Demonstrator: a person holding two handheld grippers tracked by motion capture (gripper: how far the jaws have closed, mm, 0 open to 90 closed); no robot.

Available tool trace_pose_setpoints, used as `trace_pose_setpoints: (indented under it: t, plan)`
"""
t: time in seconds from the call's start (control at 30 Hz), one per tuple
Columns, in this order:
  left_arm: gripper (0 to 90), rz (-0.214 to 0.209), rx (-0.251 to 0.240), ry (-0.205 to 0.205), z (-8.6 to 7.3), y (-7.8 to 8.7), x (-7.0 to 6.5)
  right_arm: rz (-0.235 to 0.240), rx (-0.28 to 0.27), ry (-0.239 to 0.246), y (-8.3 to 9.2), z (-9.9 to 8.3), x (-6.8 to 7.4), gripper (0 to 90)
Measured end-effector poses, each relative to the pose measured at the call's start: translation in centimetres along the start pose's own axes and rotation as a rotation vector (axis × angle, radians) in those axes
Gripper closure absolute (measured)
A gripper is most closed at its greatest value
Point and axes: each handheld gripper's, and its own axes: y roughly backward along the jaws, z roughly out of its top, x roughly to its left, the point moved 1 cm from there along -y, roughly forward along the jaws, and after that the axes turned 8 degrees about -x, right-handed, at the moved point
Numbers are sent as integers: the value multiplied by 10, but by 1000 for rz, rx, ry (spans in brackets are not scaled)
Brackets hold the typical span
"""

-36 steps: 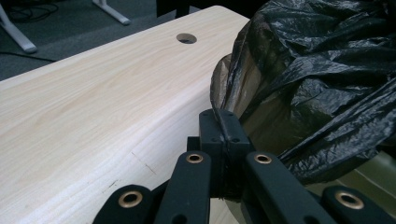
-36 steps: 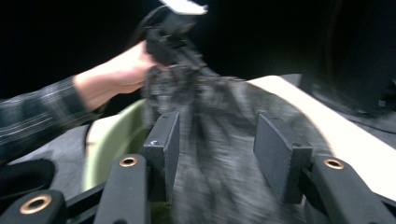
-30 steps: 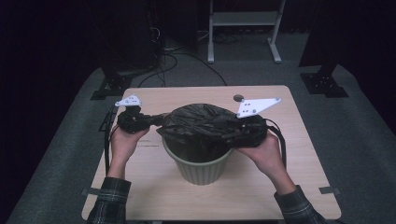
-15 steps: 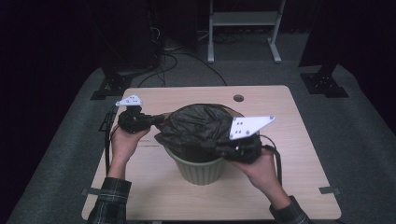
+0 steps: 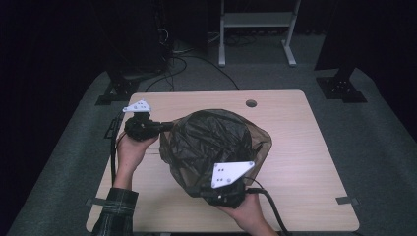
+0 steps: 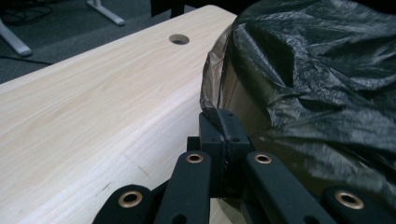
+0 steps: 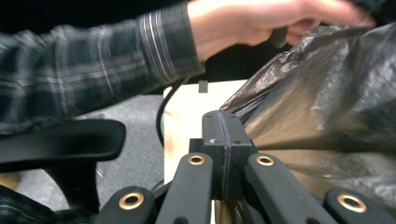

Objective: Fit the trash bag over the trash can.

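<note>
Bag fitting is the step in hand: the black bin bag (image 5: 216, 142) drapes over the bin at mid-table (image 5: 305, 147), its rim hidden under the film. The left gripper (image 5: 164, 126) has its jaws fully closed, pinching the bag's edge at the left side. The right gripper (image 5: 223, 194) has its jaws closed on the edge at the near side. Keep both pinches firm, hold the left one steady, and draw the near edge outward and down past the rim without tearing the film.
</note>
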Motion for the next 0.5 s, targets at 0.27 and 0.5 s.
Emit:
trace_pose_setpoints:
  t: [0.27,0.5]
  plan:
    - [899,3,17,6,-8,-5,2,-14,62,-20,-14,-29,1,790]
    - [899,10,-13,7,-3,1,3,-60,-44,56,35,8,11,672]
